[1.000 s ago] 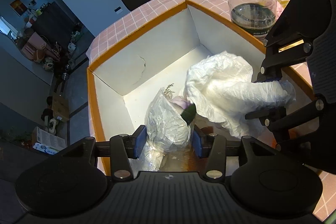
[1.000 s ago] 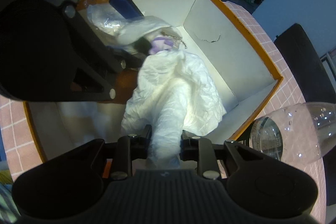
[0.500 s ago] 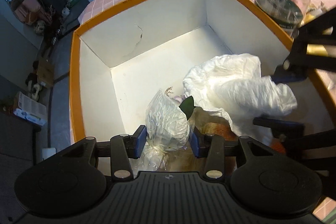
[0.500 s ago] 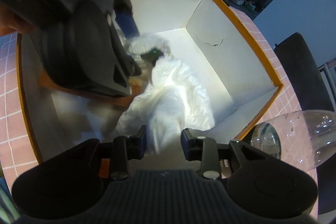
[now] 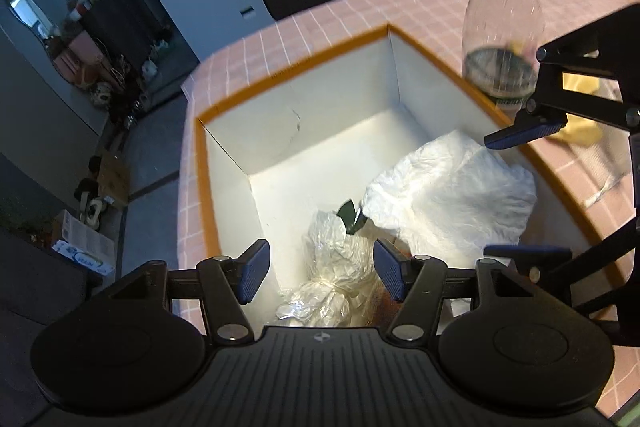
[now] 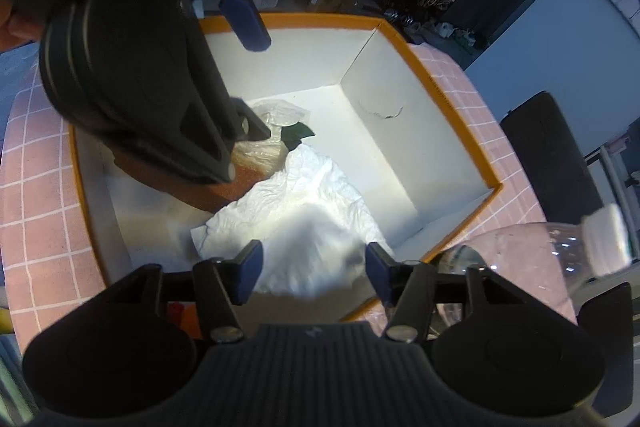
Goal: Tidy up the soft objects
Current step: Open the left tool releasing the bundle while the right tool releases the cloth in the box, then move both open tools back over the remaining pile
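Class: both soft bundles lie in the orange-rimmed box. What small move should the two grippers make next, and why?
Probably lift both clear of the box. The left gripper and right gripper have just been opening; the clear bag and white bundle lie released inside.

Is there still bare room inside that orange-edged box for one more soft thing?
Yes: the bare floor by the far corner of the box. The near side is crowded with the white bag and clear wrapped bundle.

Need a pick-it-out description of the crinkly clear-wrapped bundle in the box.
Find the white box with the orange rim on the pink checked table. Two pale things lie in its near end; the clear-wrapped bundle is the smaller one, beside the opaque white crumpled sheet. It alone is see-through, with a dark green leaf poking out.
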`<state>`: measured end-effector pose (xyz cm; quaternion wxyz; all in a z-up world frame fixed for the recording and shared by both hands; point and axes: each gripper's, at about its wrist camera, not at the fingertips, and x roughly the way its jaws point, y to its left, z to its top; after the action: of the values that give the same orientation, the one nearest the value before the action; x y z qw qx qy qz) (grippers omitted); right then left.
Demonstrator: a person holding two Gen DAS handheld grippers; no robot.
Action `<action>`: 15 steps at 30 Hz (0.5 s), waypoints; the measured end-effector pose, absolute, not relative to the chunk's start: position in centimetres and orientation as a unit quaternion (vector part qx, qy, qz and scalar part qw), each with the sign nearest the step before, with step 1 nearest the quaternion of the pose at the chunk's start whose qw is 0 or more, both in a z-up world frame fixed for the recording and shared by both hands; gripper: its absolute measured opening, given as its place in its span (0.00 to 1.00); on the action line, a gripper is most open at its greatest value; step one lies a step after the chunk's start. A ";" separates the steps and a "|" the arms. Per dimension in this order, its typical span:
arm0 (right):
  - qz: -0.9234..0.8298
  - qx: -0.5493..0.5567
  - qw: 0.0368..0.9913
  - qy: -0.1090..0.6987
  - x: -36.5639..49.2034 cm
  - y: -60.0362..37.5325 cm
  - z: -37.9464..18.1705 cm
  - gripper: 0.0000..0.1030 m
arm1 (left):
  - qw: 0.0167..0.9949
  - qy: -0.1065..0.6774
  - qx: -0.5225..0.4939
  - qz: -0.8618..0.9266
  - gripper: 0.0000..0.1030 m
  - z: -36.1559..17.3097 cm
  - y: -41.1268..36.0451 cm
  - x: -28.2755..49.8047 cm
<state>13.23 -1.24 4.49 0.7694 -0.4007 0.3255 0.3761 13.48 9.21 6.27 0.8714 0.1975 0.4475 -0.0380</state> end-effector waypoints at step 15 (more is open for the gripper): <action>0.339 -0.362 0.818 0.292 10.1 -5.5 7.0 0.77 | 0.905 0.377 0.188 -0.062 0.68 8.5 6.9 9.5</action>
<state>10.11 -5.48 7.04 0.8182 -0.3616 0.2919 0.3385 9.53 6.94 8.46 0.9048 0.1881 0.3768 -0.0624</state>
